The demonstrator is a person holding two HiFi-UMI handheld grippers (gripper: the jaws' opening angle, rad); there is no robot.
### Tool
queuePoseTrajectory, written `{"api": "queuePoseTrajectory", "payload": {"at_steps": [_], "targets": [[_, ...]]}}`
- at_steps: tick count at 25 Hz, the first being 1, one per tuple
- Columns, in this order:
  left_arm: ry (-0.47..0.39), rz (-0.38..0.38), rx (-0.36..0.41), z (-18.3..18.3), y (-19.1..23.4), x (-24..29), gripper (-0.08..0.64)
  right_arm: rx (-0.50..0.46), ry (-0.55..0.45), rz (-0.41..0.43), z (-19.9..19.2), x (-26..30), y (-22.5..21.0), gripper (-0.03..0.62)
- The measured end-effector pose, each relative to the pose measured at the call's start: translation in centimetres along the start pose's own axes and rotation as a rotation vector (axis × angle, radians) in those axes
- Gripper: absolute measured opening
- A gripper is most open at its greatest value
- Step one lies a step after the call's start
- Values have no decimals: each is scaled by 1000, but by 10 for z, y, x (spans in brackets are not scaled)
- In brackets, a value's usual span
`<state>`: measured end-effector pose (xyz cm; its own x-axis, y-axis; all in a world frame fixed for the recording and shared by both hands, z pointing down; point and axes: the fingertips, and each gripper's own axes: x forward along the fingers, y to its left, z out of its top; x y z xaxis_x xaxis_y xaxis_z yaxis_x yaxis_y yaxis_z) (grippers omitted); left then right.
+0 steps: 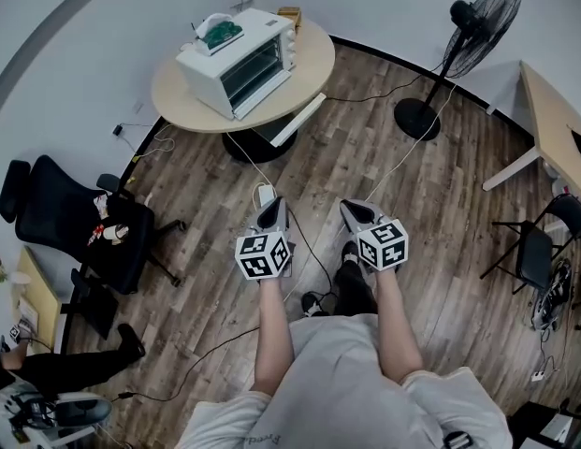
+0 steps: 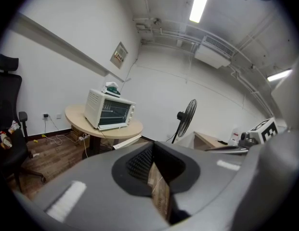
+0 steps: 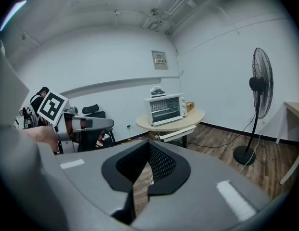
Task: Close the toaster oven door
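The white toaster oven [image 1: 236, 59] stands on a round wooden table [image 1: 309, 73] across the room, its dark glass front toward me; at this distance I cannot tell how the door stands. The oven also shows far off in the left gripper view [image 2: 110, 110] and the right gripper view [image 3: 164, 109]. My left gripper [image 1: 269, 204] and right gripper [image 1: 352, 208] are held side by side over the floor, well short of the table. Both are shut with nothing in them, and floor shows through a thin slit between the jaws of the left gripper [image 2: 156, 177] and of the right gripper [image 3: 139, 182].
A green object [image 1: 222, 32] lies on top of the oven and a small box [image 1: 290, 14] stands behind it. A pedestal fan [image 1: 472, 17] stands right of the table. A black office chair [image 1: 75, 223] is at left, a desk [image 1: 552, 120] and folding chair [image 1: 543, 241] at right. Cables [image 1: 299, 241] trail across the wooden floor.
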<state>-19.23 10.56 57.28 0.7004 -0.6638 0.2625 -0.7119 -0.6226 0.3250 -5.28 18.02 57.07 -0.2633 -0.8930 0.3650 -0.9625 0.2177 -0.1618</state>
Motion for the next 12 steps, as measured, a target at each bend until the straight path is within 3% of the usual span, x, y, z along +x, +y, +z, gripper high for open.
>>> {"api": "queuePoseTrajectory", "payload": {"at_steps": [12], "targets": [[-9,122,-5,23,59,12,58,27,-21,97,28,68,-12,2]]}}
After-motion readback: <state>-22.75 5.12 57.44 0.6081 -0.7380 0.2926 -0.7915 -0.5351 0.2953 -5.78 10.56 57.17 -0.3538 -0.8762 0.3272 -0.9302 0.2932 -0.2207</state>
